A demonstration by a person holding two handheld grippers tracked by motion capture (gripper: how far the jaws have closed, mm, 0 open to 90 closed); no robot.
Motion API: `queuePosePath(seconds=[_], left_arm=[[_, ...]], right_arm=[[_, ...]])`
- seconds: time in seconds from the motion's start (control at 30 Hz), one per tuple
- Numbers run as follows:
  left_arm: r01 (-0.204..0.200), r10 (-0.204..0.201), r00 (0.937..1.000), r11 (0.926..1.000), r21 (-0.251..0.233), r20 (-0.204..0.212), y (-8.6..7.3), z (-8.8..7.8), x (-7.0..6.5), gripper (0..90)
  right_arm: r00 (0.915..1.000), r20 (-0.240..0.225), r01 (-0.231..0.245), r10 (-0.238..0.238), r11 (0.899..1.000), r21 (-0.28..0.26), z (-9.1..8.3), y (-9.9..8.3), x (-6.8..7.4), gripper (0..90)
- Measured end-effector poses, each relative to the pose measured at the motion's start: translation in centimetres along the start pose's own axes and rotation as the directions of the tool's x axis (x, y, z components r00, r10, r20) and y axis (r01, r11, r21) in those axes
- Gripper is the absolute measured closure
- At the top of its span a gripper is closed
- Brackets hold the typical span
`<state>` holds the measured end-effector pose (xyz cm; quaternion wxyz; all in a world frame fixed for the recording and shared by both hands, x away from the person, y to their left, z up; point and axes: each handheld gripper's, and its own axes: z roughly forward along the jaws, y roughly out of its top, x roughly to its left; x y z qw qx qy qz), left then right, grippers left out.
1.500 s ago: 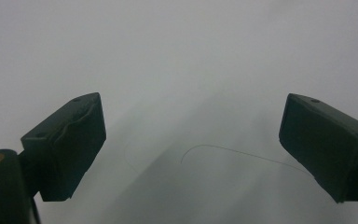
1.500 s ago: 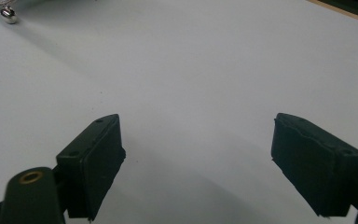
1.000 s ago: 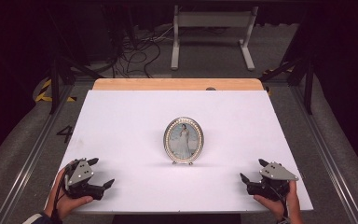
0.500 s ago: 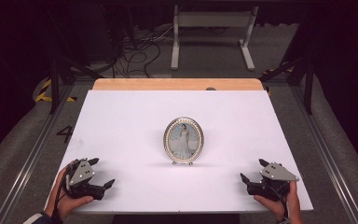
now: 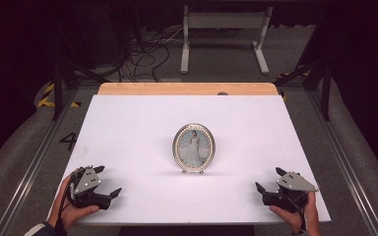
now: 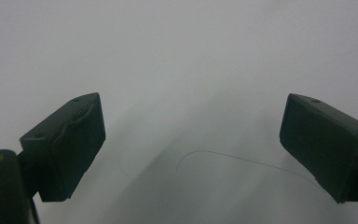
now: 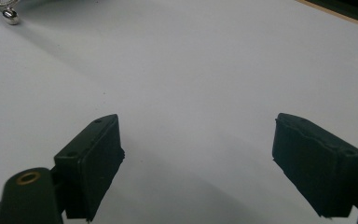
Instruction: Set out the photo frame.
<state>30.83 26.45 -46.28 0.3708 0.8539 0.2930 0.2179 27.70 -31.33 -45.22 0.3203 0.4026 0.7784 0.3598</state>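
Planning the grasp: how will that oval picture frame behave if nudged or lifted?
The oval picture frame stands upright on small feet, so a push high up would probably tip it. It looks rigid, likely metal with a glazed front, so fragile if it falls. The beaded rim may give the fingers some purchase.

Dark room. White rectangular tabletop [image 5: 128, 137] w/ light wooden strip [image 5: 187, 89] along far edge. Grey carpeted floor [image 5: 24, 152]; tangled black cables [image 5: 142, 54] and white metal stand [image 5: 224, 29] beyond.
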Motion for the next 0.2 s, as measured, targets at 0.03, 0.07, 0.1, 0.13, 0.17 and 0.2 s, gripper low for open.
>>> queuePosePath(seconds=[0.03, 0.07, 0.1, 0.13, 0.17, 0.2], left_arm=[[-0.003, 0.003, 1.0, 1.0, 0.0, 0.0, 0.02, 0.07, -0.01, 7.4], [-0.002, 0.002, 1.0, 1.0, 0.003, 0.001, 0.04, 0.13, -0.07, 7.5], [-0.012, 0.012, 0.9999, 0.9999, 0.008, 0.004, 0.07, 0.2, -0.09, 7.5], [-0.013, 0.013, 0.9999, 0.9999, 0.011, 0.002, 0.09, 0.25, -0.14, 7.4], [-0.014, 0.014, 0.9999, 0.9998, 0.011, 0.002, 0.12, 0.31, -0.15, 7.4], [-0.015, 0.015, 0.9999, 0.9998, 0.012, 0.003, 0.14, 0.36, -0.12, 7.4]], right_arm=[[1.0, 0.002, -0.002, 0.002, 1.0, -0.003, -0.06, -0.02, -0.02, 16.0], [1.0, 0.004, -0.003, 0.003, 1.0, -0.004, -0.12, -0.04, -0.06, 16.0], [1.0, 0.005, -0.005, 0.005, 1.0, -0.005, -0.14, -0.05, -0.08, 16.0], [1.0, 0.005, -0.008, 0.008, 1.0, -0.006, -0.13, -0.07, -0.1, 16.0], [1.0, 0.005, -0.008, 0.008, 1.0, -0.004, -0.14, -0.07, -0.12, 16.0], [1.0, 0.006, -0.007, 0.007, 1.0, -0.003, -0.11, -0.09, -0.12, 15.9]])
